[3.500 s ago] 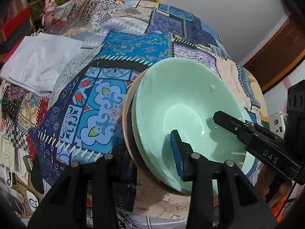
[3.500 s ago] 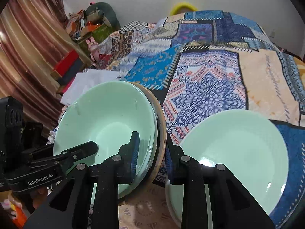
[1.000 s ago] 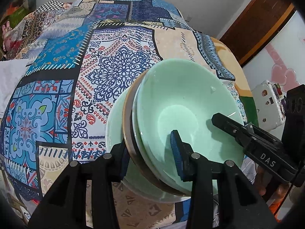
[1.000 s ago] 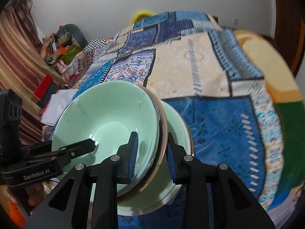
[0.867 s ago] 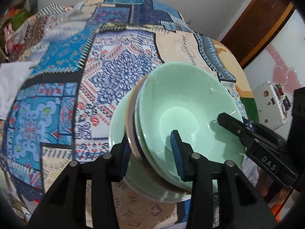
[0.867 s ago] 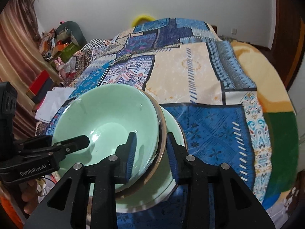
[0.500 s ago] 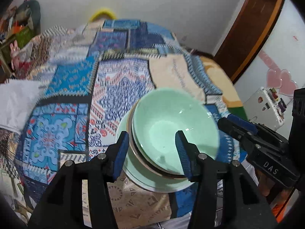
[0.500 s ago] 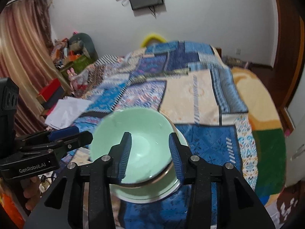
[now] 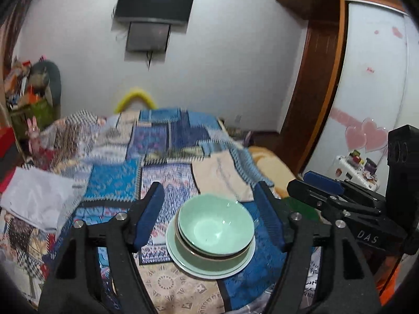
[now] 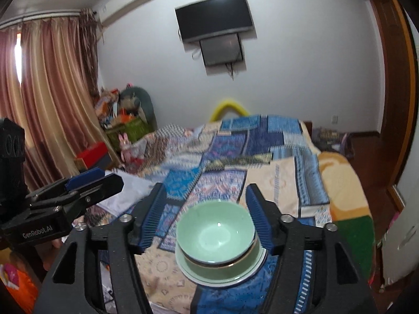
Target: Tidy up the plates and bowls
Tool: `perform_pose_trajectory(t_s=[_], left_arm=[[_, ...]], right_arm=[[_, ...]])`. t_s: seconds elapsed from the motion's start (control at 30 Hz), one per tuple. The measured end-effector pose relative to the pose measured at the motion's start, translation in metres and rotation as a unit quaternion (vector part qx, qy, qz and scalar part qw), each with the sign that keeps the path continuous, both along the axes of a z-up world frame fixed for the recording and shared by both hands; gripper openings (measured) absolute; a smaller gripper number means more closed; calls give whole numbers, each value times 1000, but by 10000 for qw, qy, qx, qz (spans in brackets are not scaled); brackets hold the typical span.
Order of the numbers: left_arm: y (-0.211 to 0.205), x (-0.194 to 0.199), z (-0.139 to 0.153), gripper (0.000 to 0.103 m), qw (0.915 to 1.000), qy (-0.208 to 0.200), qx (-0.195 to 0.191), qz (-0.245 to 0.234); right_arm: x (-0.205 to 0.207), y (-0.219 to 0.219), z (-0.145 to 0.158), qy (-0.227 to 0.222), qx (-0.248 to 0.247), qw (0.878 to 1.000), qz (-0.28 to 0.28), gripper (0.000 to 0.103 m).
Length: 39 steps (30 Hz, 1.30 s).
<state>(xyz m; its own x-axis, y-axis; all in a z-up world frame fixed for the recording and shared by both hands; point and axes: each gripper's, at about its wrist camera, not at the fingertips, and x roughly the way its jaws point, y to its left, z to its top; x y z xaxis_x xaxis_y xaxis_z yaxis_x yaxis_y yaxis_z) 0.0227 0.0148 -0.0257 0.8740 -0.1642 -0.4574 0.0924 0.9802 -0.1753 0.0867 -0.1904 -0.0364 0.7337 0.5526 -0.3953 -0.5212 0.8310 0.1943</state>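
A pale green bowl (image 9: 216,229) sits nested in a brown-rimmed bowl (image 9: 188,247), and both rest on a pale green plate (image 9: 209,269) near the front edge of the bed. The stack also shows in the right wrist view: the green bowl (image 10: 216,235), the brown-rimmed bowl (image 10: 222,267) and the plate (image 10: 209,278). My left gripper (image 9: 209,213) is open and empty, held back above the stack. My right gripper (image 10: 207,212) is open and empty too, also raised clear of the stack.
The bed carries a patterned patchwork blanket (image 9: 167,157). A white cloth (image 9: 36,198) lies at its left side. A TV (image 10: 214,17) hangs on the far wall. Curtains (image 10: 44,99) and clutter (image 10: 123,115) stand at left, a wooden door frame (image 9: 309,91) at right.
Both grippers let go of the bowl rims, opened wide and pulled back and up. The bowls now sit stacked on the plate on the bed.
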Motion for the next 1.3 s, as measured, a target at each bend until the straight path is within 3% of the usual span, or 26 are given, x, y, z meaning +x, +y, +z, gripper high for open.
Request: perform_pose_trajectory(t_s=[0.3,0.4,0.6,0.77,1.3], left_arm=[[1,-36,26,98,9966,-778,39,276],[0,-44,31,101,9949,-953,121,307],[-8,-56,34,103,9920,-1171,344,334],[-7,-57,32,103,9928,-1115,278,347],[-10,-61,27,103,9924,-1127,323,374]], right_arm=[[-22,-9,17,-586,126,9981,-132,79],[-26,-8,19,-729,116,9971,-183,84],[-32,-9,19,-873,145,9958,-253,92],[-36,-8,20,-971,155,9946,-319,102],[-37,-17,16,-918,212,9949,-370,103]])
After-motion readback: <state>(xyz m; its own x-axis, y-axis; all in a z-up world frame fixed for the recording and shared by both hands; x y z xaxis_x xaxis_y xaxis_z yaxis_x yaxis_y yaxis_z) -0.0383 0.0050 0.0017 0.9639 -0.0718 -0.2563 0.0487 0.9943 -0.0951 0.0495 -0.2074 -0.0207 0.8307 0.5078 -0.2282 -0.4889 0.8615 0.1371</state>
